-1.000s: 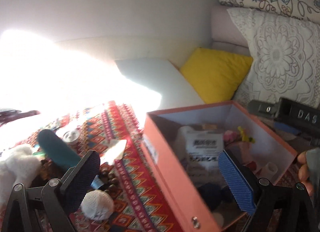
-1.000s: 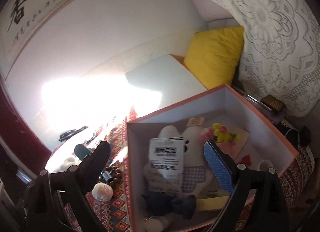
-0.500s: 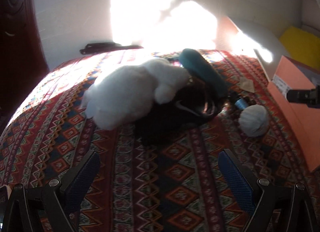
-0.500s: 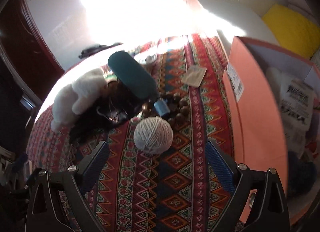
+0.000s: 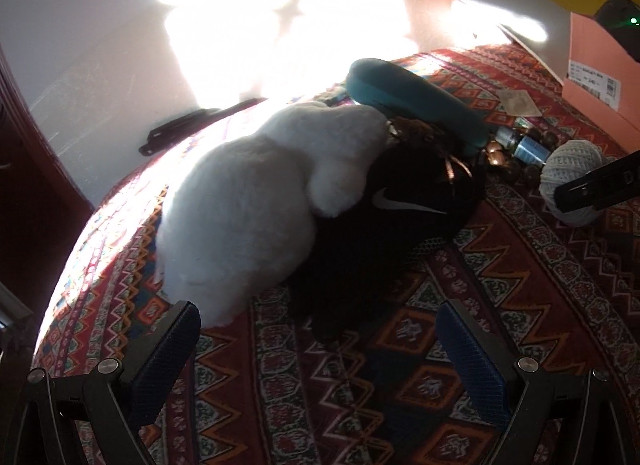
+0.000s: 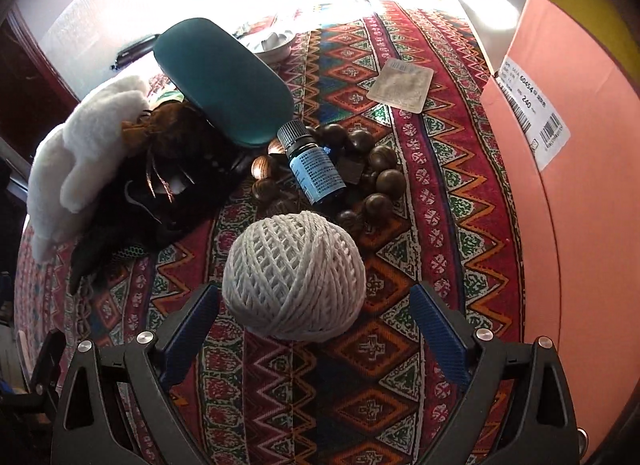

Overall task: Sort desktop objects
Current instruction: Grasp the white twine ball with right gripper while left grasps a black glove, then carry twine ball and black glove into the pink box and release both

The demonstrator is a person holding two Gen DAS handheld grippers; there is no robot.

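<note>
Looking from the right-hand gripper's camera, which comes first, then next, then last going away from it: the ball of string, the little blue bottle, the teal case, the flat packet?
From the right gripper, open:
1. Ball of string, sitting between its fingers.
2. Little blue bottle, just beyond the ball, lying among wooden beads.
3. Teal case, behind the bottle, to the left; flat packet, to the right. These two are too close to call.

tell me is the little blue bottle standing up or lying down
Lying down. The blue bottle rests on its side among the wooden beads, black cap on, pointing at the teal case.
</note>
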